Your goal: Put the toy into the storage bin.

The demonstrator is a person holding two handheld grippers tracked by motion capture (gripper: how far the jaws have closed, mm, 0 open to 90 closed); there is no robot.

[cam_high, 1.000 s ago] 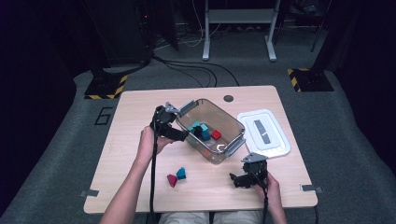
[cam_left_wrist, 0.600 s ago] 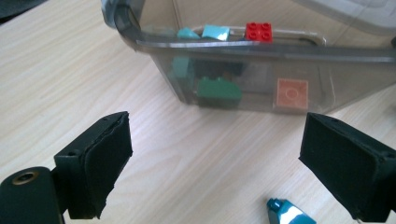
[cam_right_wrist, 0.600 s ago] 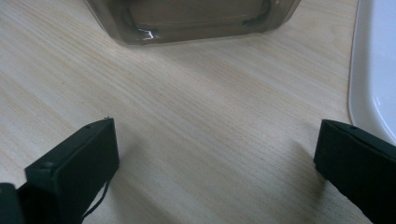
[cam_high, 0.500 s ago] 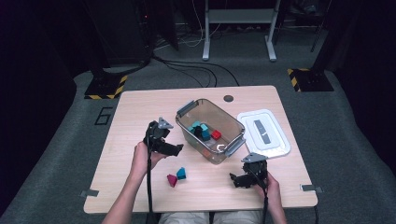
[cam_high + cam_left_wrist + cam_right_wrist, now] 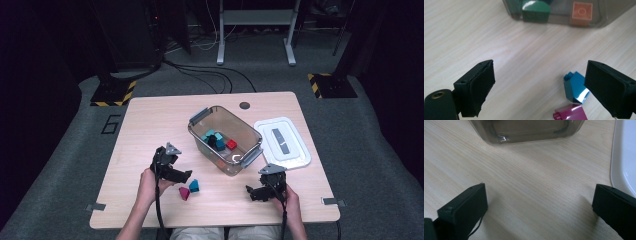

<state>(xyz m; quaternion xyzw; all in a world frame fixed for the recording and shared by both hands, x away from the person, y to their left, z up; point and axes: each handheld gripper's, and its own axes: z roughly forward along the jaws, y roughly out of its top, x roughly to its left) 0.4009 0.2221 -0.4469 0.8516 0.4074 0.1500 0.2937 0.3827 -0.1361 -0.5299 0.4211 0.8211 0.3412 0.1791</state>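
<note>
A clear plastic bin [image 5: 248, 150] stands mid-table with teal and red bricks [image 5: 231, 144] inside. On the wood in front of it lie a teal brick [image 5: 194, 186] and a magenta brick [image 5: 184, 193]. My left gripper [image 5: 182, 176] hovers low just left of them, open and empty. In the left gripper view the teal brick [image 5: 575, 87] and the magenta brick [image 5: 570, 113] sit by the right jaw, with the bin wall [image 5: 559, 21] ahead. My right gripper [image 5: 252, 192] rests open near the front right edge, facing the bin [image 5: 526, 131].
The bin's white lid [image 5: 282, 142] lies flat to the right of the bin; its edge [image 5: 624, 157] shows in the right gripper view. A round cable hole [image 5: 244, 105] sits at the table's far edge. Cables trail across the floor behind.
My left gripper has come down and back from the bin's left rim to the table beside the two loose bricks. The right gripper has stayed put.
</note>
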